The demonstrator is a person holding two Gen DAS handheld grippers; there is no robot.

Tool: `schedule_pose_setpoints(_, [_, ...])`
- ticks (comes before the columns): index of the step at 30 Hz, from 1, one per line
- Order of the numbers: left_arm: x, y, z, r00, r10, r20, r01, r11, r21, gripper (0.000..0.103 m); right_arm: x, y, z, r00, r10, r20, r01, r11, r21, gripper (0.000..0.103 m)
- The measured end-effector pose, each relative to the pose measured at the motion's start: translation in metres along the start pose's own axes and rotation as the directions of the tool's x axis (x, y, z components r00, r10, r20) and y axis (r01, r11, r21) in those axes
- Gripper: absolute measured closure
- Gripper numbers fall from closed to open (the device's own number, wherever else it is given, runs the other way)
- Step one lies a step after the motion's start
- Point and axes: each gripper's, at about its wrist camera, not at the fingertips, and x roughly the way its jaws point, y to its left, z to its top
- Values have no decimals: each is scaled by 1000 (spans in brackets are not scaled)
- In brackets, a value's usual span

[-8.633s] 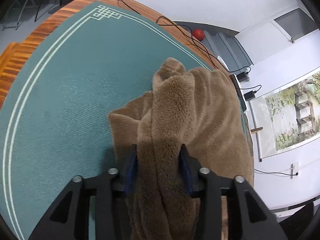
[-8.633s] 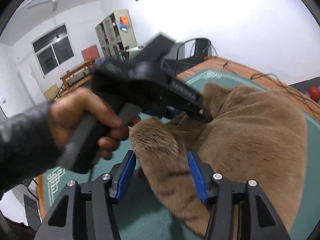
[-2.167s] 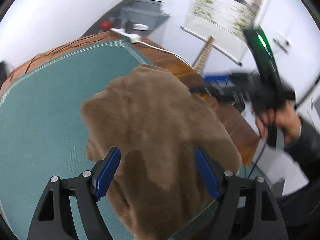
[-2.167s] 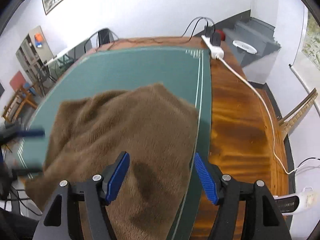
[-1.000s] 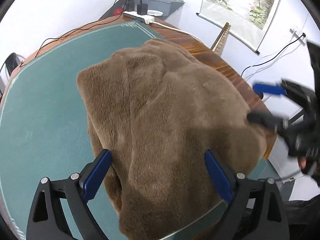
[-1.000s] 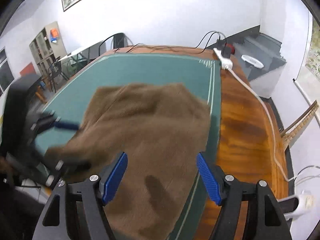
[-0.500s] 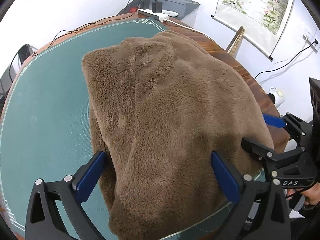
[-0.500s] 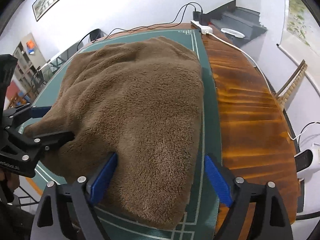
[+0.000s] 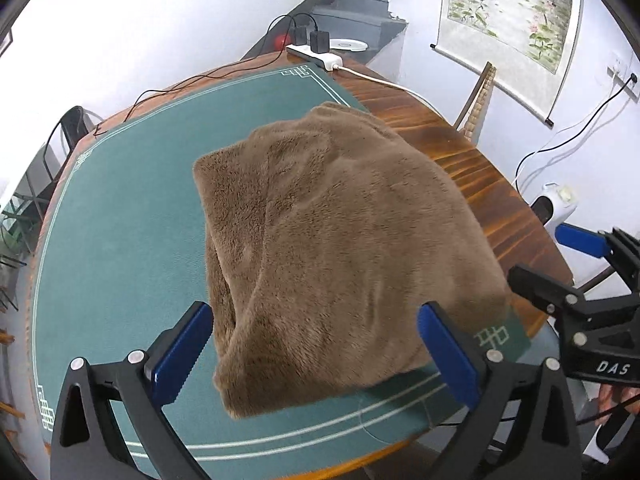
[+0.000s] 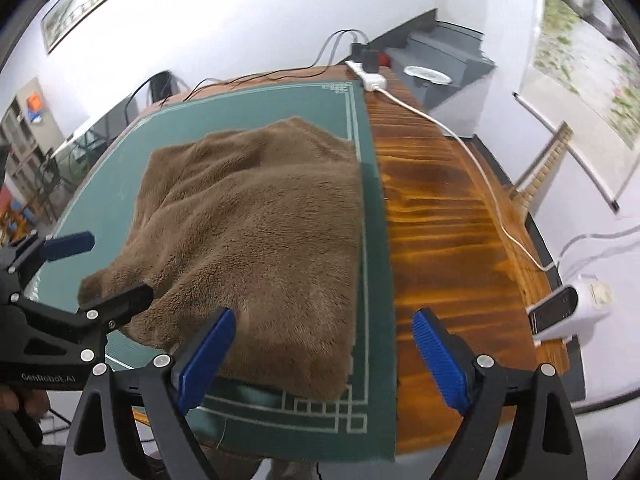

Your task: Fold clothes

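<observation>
Garment: the brown plush fleece garment [image 9: 340, 248] lies folded in a thick, roughly square bundle on the green felt mat with pale line borders [image 9: 120, 216], toward the mat's near corner and close to its edge beside the bare wood.
Table: the polished orange-brown wooden table [image 10: 452, 240] carries the mat; a white power strip with black plugs [image 9: 316, 54] sits at its far end, its white cable [image 10: 472, 152] trailing over the wood.
Left gripper: your left gripper [image 9: 316, 356] hangs above the near edge of the bundle, tilted steeply down at it; its blue-padded jaws stand spread to their widest, one on each side of the fleece, and neither pad presses on the cloth. The jaws have just been opening, with nothing gripped.
Right gripper: your right gripper [image 10: 324, 356] points down at the mat's near corner, its blue pads set wide; the left pad is just over the garment's edge, the right pad over bare wood. These jaws have just been opening too, and they grip nothing.
Your hands: a little of your right hand [image 9: 612, 394] shows under its black handle in the left camera's view, at the picture's right edge; your left hand [image 10: 24, 404] is mostly hidden below its handle in the right camera's view.
Spacing: the two tools sit side by side at the table's near edge, apart from each other.
</observation>
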Motion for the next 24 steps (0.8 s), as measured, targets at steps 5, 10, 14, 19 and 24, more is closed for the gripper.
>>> schedule_pose_setpoints(5, [-12,0,0,1000,8,24,-7,1000,-30,1,-17,-9,-6,1000,-19,13,18,999,45,11])
schedule_pose_setpoints(10, [-17,2,-2,999,25,25,-23,998,-58,1,-24,-7,-11,999,-25,24,24,999,40,11])
schedule_pose_setpoints(14, [-20,2,-4,999,33,30,-31,997,-65,1,-27,-5,-12,999,-23,35,22,999,31,11])
schedule_pose_setpoints(19, [-23,2,-6,999,36,33,-34,997,-68,1,-29,-2,-13,999,-16,41,15,1000,22,11])
schedule_pose_setpoints(24, [-26,2,-7,999,39,37,-36,997,-70,1,-32,-1,-15,999,-13,47,12,1000,22,11])
